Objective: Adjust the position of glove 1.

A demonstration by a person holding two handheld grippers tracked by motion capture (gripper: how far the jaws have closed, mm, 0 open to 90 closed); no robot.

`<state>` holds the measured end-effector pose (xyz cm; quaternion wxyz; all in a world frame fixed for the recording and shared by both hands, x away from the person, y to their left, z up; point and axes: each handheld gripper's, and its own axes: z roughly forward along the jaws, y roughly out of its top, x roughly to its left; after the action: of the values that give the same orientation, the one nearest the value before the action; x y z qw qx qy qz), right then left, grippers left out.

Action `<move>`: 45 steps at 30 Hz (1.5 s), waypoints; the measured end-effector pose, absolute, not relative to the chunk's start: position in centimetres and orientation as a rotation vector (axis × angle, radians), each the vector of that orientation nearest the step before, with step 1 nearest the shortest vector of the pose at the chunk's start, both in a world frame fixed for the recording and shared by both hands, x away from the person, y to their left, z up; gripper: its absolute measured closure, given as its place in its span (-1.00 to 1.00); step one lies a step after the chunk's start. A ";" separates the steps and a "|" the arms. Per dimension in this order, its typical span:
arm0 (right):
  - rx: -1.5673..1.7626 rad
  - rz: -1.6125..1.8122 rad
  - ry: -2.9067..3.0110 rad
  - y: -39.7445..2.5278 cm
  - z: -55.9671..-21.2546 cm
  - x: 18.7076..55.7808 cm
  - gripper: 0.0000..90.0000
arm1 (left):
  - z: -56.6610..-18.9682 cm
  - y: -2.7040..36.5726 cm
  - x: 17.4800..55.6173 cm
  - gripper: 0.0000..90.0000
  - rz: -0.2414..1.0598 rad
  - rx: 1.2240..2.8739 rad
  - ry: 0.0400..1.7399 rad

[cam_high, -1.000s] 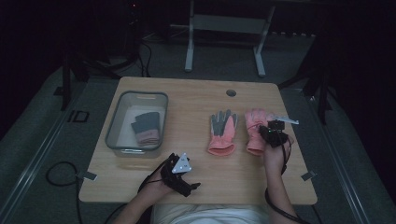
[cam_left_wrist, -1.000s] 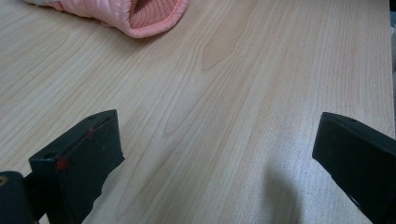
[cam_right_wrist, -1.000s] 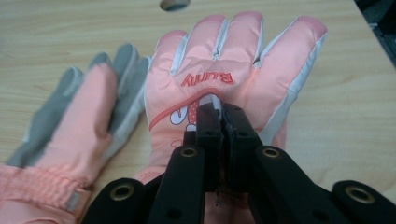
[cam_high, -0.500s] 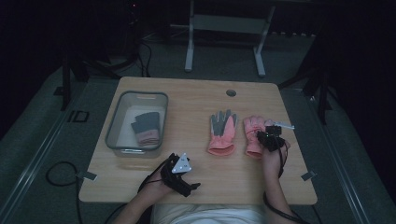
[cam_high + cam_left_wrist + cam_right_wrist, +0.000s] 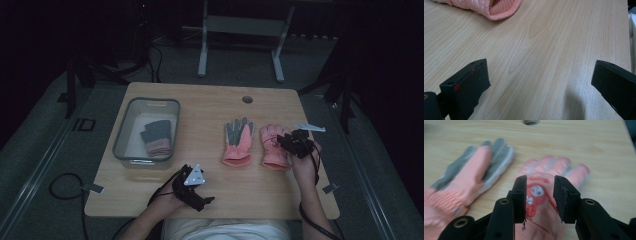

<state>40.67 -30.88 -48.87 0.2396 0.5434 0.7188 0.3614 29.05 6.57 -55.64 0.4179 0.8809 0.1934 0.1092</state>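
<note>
High view: two pink gloves lay side by side on the right half of the wooden surface (image 5: pixel 210 107), cuffs toward the near edge and fingers toward the far edge, so each long axis ran near to far. The right gripper (image 5: pixel 290 143) hovered over the right-hand glove (image 5: pixel 272 147), the one nearer the right edge; the left-hand glove (image 5: pixel 237 142) lay just beside it, grey palm up. A grey bin (image 5: pixel 120 142) near the left edge held a folded dark and pink pair of gloves (image 5: pixel 157 137). The left gripper (image 5: pixel 195 192) rested close to the near edge, left of centre. Left gripper view: the jaws stood wide apart over bare wood, holding nothing, with a pink knitted cuff (image 5: pixel 499 7) at the top of the frame. Right gripper view: the right gripper (image 5: pixel 539 195) sat low over the back of the right-hand glove (image 5: pixel 549 170), its jaws apart by a narrow gap that framed a red and white printed patch (image 5: pixel 536 195); nothing was clamped yet. The fingers of this glove pointed away toward the far edge and a round hole (image 5: pixel 531 122) in the surface. For a sound pick, the jaws would probably do best to descend until they pressed the fabric, then pinch a fold across the glove's width near mid-back, so that the glove would hang along its long axis and not drag its neighbour.
</note>
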 end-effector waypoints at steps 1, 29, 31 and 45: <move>1.461 0.971 1.990 -30.9 -48.8 40.8 0.40 | -55.6 6.6 29.0 -0.98 0.274 2.208 0.485; 1.322 0.732 2.200 -29.8 -52.6 42.6 0.78 | -55.7 6.5 29.0 -0.98 0.277 2.216 0.480; 1.359 0.749 2.196 -29.7 -52.7 42.7 0.87 | -55.7 6.5 29.0 -0.98 0.279 2.215 0.482; 1.459 0.837 2.005 -28.3 -46.8 41.9 0.93 | -55.7 6.5 29.0 -0.98 0.275 2.213 0.482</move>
<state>41.95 -28.28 -46.78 0.2591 0.5384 0.7400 0.3088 29.03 6.51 -55.68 0.4168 0.8817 0.1922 0.1096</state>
